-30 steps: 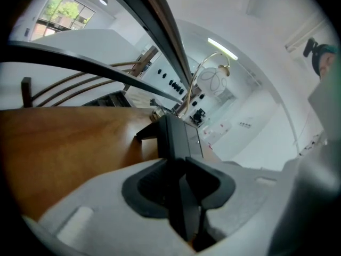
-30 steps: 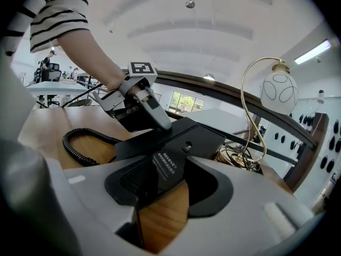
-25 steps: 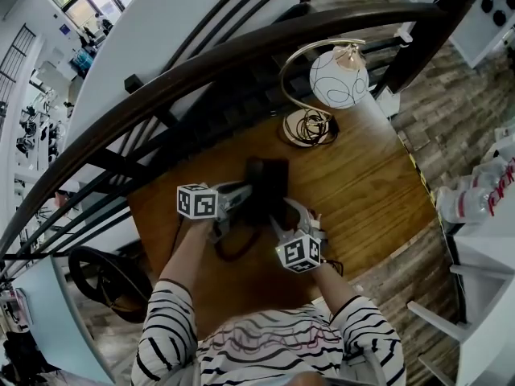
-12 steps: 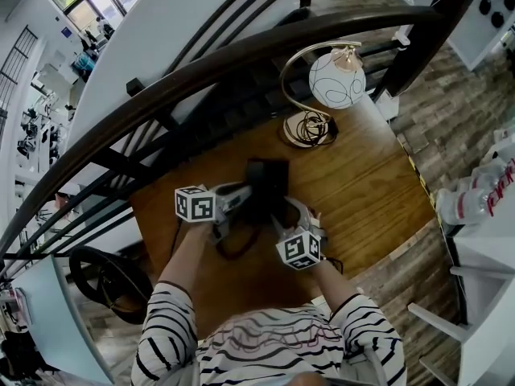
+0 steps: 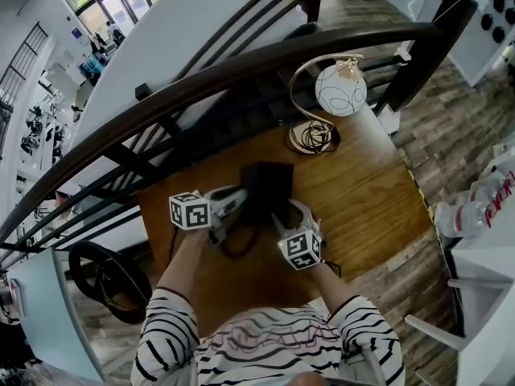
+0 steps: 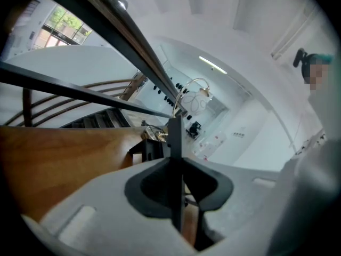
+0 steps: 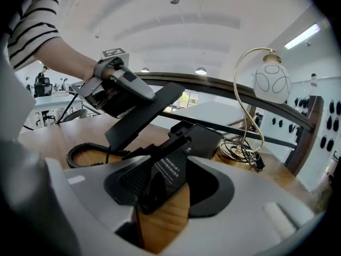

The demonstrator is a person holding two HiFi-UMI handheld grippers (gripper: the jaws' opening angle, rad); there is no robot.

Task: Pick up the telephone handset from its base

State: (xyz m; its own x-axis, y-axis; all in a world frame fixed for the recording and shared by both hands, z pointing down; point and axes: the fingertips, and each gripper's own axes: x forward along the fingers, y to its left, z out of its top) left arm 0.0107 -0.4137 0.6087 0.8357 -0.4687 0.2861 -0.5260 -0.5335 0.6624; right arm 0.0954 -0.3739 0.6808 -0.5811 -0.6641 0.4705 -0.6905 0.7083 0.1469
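Note:
The black telephone handset [image 7: 143, 115] hangs tilted above the black base [image 7: 198, 137], clear of it. My left gripper [image 7: 139, 93] is shut on it; its jaws have just been closing a little. In the left gripper view the handset [image 6: 174, 143] shows edge-on as a thin dark plate between the jaws of the left gripper [image 6: 175, 181]. A coiled cord [image 7: 88, 153] trails from it onto the table. My right gripper [image 7: 166, 192] has just been opening; the base's near labelled corner [image 7: 169, 169] lies between its jaws with wood showing beside it. From the head view, both grippers flank the base [image 5: 272, 182].
The wooden table [image 5: 362, 191] carries a lamp with a white globe [image 5: 340, 89] on a curved brass stem and a tangle of wire at its foot [image 5: 312, 137]. A dark curved stair railing [image 5: 241, 63] runs behind the table. White furniture [image 5: 483, 256] stands at the right.
My left gripper has risen with the handset and drifted slightly left, lifting it off the base. The right gripper has stayed at the base's near edge.

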